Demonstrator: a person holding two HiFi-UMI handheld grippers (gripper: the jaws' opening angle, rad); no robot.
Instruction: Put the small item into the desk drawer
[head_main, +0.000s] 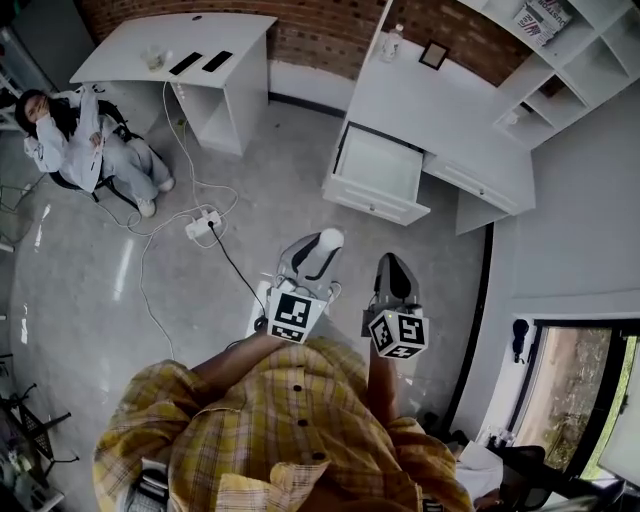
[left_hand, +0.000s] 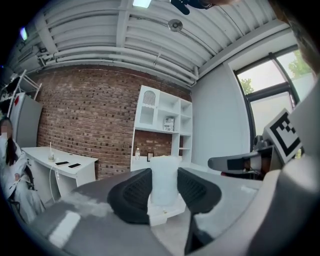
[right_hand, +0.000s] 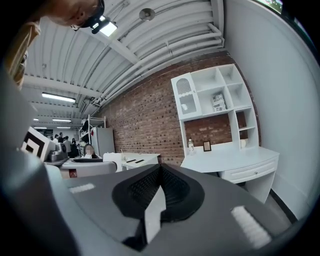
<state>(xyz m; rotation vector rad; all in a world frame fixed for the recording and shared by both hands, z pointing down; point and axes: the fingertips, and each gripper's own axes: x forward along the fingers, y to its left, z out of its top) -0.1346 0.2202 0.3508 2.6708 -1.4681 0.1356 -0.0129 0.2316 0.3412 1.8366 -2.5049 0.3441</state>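
Short of the open drawer (head_main: 380, 165), left hand-held gripper (left_hand: 164, 194) clamps small item (left_hand: 165, 175).

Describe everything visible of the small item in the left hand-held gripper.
The small item is a pale, frosted-looking whitish block, taller than wide, with a slightly uneven top. It stands upright between the left hand-held gripper's black ribbed pads, which press on its two sides. It hangs over the floor, short of the open desk drawer. Its material is unclear.
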